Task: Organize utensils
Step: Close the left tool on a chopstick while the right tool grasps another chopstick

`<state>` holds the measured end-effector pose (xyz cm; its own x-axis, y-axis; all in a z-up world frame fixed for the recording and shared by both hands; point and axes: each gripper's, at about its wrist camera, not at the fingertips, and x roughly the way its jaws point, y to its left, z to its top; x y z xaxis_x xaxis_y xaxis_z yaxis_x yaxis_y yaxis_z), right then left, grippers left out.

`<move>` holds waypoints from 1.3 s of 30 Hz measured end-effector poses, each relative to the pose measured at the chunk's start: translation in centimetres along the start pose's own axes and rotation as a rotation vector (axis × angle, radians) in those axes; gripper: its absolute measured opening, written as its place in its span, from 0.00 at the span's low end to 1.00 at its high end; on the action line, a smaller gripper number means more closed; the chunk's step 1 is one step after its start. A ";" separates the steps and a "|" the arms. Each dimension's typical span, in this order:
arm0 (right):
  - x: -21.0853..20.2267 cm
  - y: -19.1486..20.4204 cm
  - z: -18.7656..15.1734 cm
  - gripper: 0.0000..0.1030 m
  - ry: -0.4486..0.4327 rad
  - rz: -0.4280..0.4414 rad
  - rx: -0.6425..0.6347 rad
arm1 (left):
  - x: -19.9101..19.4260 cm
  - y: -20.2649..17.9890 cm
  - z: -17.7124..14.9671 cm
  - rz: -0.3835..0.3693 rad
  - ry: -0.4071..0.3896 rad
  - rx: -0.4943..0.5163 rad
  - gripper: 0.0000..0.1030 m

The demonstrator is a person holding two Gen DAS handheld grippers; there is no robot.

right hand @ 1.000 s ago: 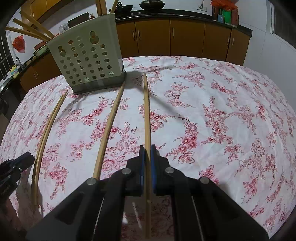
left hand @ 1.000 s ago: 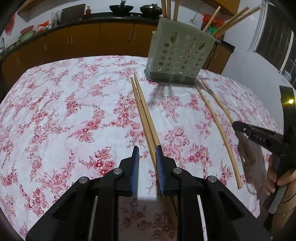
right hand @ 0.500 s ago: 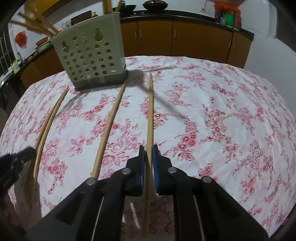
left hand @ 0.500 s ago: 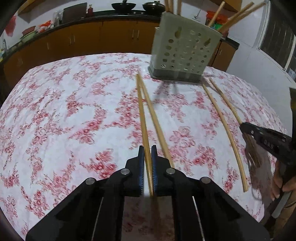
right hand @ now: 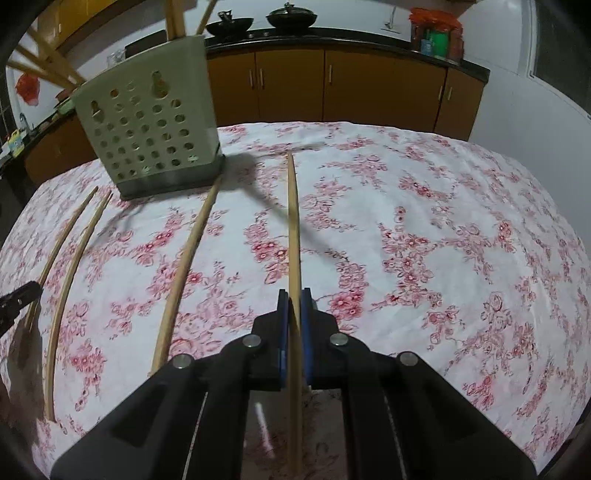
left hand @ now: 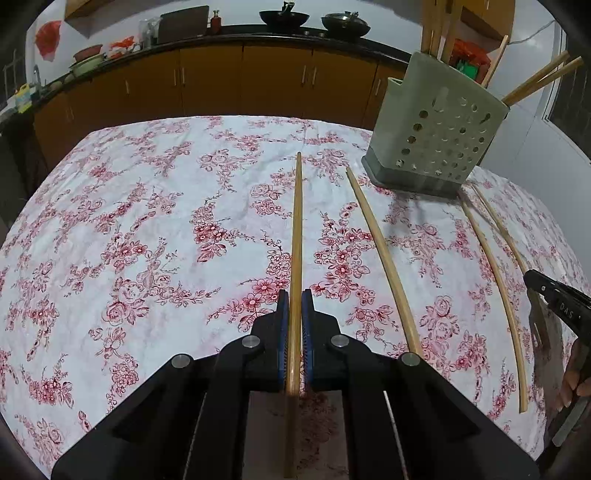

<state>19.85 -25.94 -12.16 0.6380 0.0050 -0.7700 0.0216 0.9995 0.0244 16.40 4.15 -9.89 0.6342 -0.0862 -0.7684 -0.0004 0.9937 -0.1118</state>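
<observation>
Left gripper (left hand: 294,301): clamped on a chopstick (left hand: 296,236) that runs straight ahead between its blue pads, far tip pointing toward the cabinets.
Right gripper (right hand: 293,299): pinched around another chopstick (right hand: 294,229), its tip raised above the cloth with a shadow beneath it.
Utensil holder (left hand: 437,136): pale, perforated, upright on the far side of the table, several chopsticks already standing in it and leaning out.
Loose chopstick nearest the left gripper (left hand: 384,258): flat on the cloth, just right of the held one, far end near the holder's base.
Pair further right (left hand: 495,280): two chopsticks lying side by side, running from the holder's base toward the near edge.
Tablecloth (left hand: 129,229): white with red flowers, covering the whole table.
Background: brown cabinets (left hand: 221,85) along the wall, dark pans (left hand: 284,16) on the counter.
</observation>
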 end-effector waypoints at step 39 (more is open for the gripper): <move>0.0 -0.3 -0.1 0.09 -0.008 0.021 0.027 | 0.0 0.3 -0.1 -0.020 0.002 -0.026 0.09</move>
<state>19.80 -26.28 -12.26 0.6449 0.0258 -0.7638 0.0290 0.9979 0.0582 16.31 4.43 -9.97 0.6325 -0.1062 -0.7673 -0.0082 0.9896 -0.1437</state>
